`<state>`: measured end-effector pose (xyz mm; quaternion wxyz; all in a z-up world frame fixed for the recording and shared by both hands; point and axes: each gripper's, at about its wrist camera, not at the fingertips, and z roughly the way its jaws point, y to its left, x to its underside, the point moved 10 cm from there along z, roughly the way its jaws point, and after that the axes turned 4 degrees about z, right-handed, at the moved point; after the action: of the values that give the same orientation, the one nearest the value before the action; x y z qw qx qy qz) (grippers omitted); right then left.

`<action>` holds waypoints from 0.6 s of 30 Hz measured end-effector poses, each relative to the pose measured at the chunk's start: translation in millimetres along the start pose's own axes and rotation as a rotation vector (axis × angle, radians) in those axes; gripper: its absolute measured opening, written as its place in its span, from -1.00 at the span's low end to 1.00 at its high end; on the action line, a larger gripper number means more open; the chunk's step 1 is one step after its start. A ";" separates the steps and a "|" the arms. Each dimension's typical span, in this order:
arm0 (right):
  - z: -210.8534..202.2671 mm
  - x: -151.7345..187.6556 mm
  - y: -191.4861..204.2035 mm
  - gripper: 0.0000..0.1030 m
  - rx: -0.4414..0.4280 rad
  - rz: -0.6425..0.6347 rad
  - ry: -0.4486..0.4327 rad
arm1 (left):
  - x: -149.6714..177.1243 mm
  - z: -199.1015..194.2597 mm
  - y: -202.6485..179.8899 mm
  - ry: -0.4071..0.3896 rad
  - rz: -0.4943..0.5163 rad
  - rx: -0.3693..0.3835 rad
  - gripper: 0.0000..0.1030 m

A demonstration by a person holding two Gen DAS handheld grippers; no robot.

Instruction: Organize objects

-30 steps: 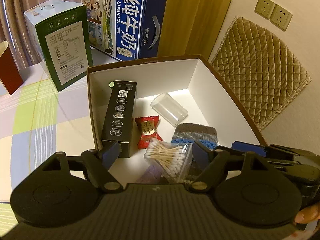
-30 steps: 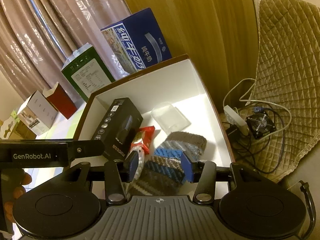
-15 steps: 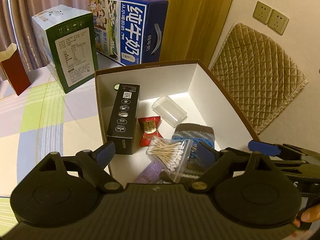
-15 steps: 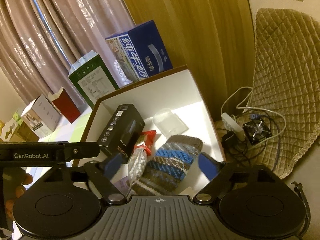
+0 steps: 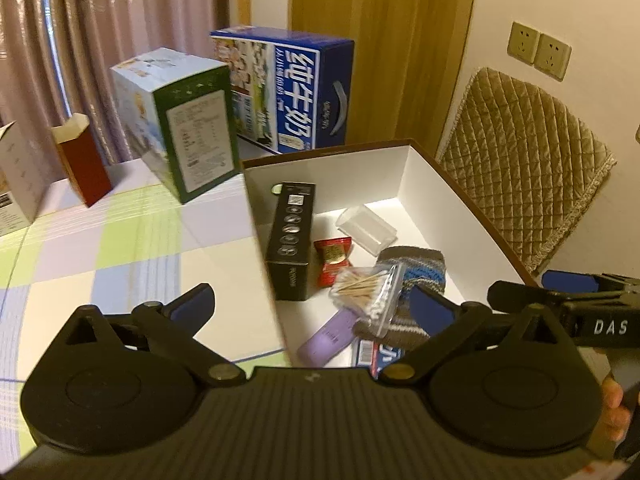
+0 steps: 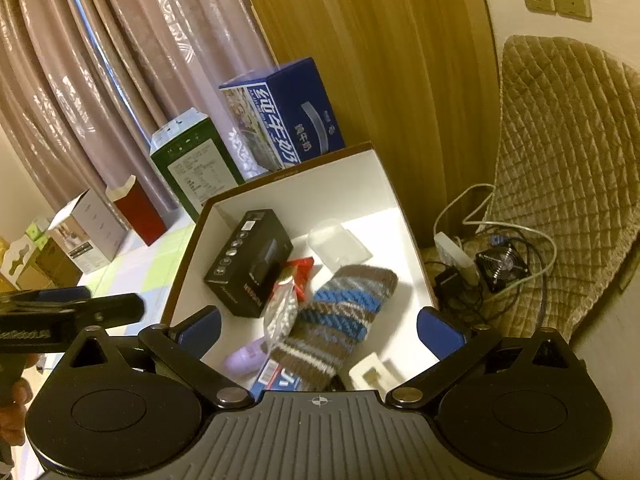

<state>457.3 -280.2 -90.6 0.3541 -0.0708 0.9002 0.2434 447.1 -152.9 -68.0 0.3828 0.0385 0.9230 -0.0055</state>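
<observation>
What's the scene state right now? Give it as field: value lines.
container: open white-lined box on checked tablecloth
in box: black carton, red sachet, clear plastic case, striped knit sock, cotton swab bag, purple tube
stacking: swab bag lies partly on the sock
outside box: green carton, blue milk carton, red box
left gripper: jaws open, empty
right gripper: jaws open, empty

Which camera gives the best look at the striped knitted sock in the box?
The right wrist view: the brown, blue and grey striped knitted sock lies almost fully exposed inside the white cardboard box. In the left wrist view the sock is largely hidden behind the clear bag of cotton swabs.
</observation>
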 end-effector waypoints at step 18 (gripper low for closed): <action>-43.2 67.1 54.0 0.97 0.000 -0.023 0.024 | 75.9 -91.1 55.6 -0.020 -0.036 -0.079 0.98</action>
<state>365.4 -251.3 -87.5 0.3459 -0.0839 0.9036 0.2385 333.5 -88.8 -56.2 0.3932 0.0068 0.9191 0.0237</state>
